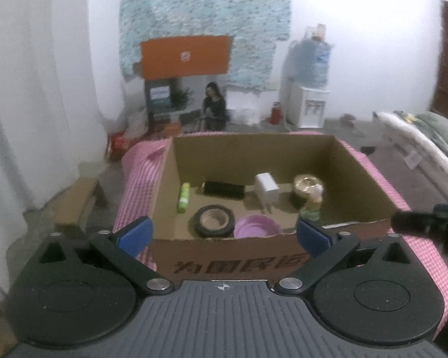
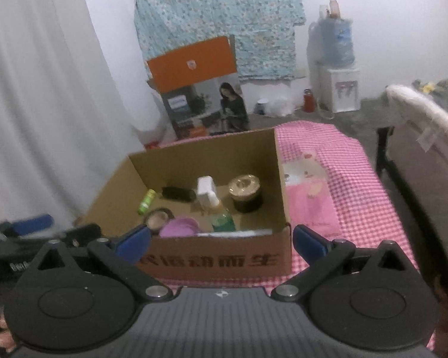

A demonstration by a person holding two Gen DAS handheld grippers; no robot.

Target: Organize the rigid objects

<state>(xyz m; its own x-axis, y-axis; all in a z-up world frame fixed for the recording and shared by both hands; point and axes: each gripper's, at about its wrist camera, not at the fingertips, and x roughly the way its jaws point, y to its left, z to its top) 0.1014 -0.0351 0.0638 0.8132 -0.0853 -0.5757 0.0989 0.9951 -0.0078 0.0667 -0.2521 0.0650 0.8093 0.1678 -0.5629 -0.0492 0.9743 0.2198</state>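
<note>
Both our grippers hang just short of the cardboard box's near wall. Our left gripper has its blue pads spread wide with nothing between them, and our right gripper stands just as wide and just as empty.

All the rigid things we can see lie inside the box: a green tube by the left wall, a black cylinder behind a roll of tape, a purple lid beside the tape, a white charger, a gold-topped jar and a green-labelled bottle lying near the front.

We judge the sorting close to done, since the pink checked cloth around the box shows no loose item. What could go wrong is mostly our own doing. A wide-open finger could catch the box's near rim and drag it across the cloth. Our two grippers sit near each other, so swinging inward could knock them together.
</note>
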